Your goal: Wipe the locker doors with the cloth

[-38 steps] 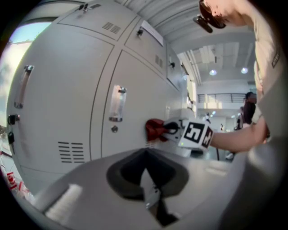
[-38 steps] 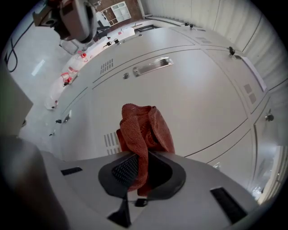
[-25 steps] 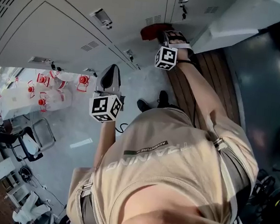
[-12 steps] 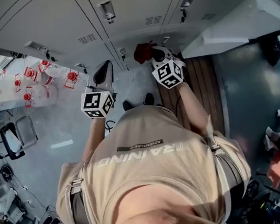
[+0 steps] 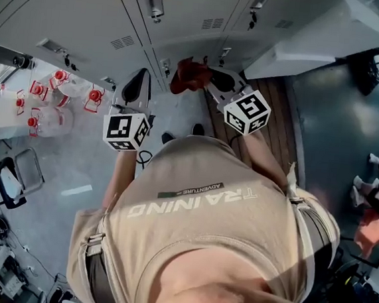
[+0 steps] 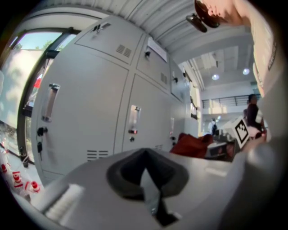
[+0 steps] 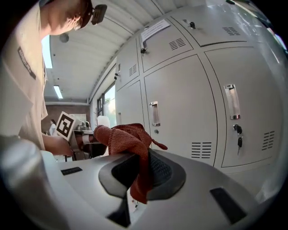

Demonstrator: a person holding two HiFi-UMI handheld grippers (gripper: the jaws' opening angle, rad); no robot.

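Note:
A rust-red cloth point(image 5: 189, 74) point(image 7: 128, 139) is bunched in my right gripper point(image 5: 209, 81) point(image 7: 141, 157), whose jaws are shut on it; one end hangs down between them. Grey locker doors point(image 5: 183, 14) point(image 7: 189, 108) with handles, vents and key locks stand just ahead, and the cloth looks slightly clear of them. My left gripper point(image 5: 137, 88) point(image 6: 146, 155) is shut with nothing in it and points at the locker doors point(image 6: 90, 112) further left. The left gripper view shows the cloth point(image 6: 193, 144) at its right.
A wooden bench point(image 5: 284, 106) runs along the floor under my right arm. Clear bottles with red caps point(image 5: 48, 97) stand at the left near a window. A chair point(image 5: 6, 183) sits lower left. A white ledge point(image 5: 320, 40) is at the upper right.
My right gripper has drawn back from the locker face toward the body, with the cloth still in it. The left gripper has hardly shifted.

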